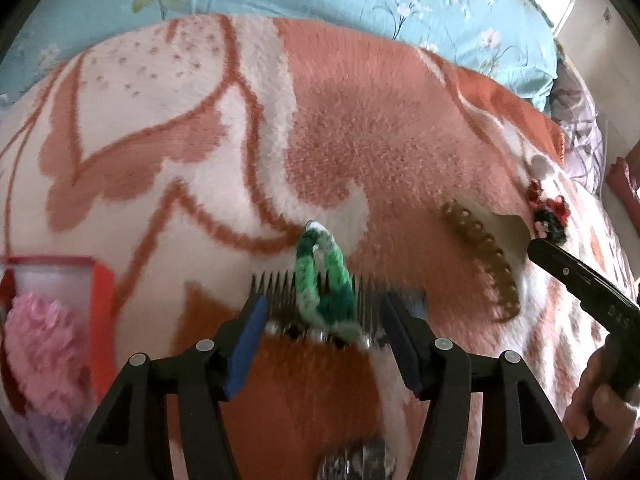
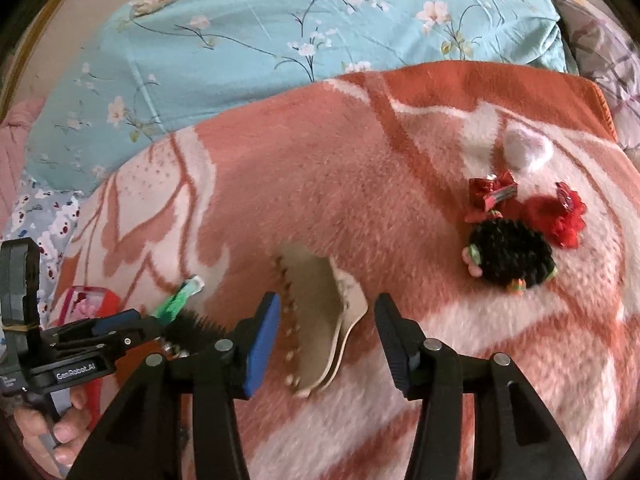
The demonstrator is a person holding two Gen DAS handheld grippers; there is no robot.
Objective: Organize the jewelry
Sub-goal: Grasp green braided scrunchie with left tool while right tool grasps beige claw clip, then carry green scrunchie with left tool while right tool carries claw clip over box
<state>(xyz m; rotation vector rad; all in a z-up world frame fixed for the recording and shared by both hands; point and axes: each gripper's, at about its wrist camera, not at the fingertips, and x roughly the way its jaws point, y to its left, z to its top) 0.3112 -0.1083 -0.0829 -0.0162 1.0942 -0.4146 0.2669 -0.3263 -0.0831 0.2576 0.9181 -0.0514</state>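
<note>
Between the left gripper's (image 1: 324,316) jaws lie a dark comb (image 1: 280,292) and a green scrunchie (image 1: 324,284) draped across its teeth; the pads stand clear of both on either side, so the jaws are released and nothing is gripped. The comb's teeth point away from the jaws and its studded spine lies nearest them, which suits a pinch across its length. Because the scrunchie sits on top, a closing here would probably take both pieces together; that is a judgement only.

Left of these jaws, well apart, stands a red box (image 1: 102,300) already holding a pink fluffy piece (image 1: 44,344). It appears to be the collecting place, which would explain why the loose pieces are worked from this side of the blanket (image 1: 360,140).

Between the right gripper's (image 2: 328,324) jaws lies a tan hair claw (image 2: 316,320) on its side, its toothed edge toward the left pad and its flared back toward the right. The pads do not touch it; these jaws are likewise released. Lying flat, the claw offers its narrow thickness upward, so a grasp across its width looks workable.

Beyond and right of the right jaws, apart from them, sit a black knitted piece (image 2: 510,258), a red flower clip (image 2: 564,216), a red bow clip (image 2: 492,194) and a white pompom (image 2: 524,152), clustered and not yet sorted.

Both grippers point steeply down at the bed, each over its own piece.
</note>
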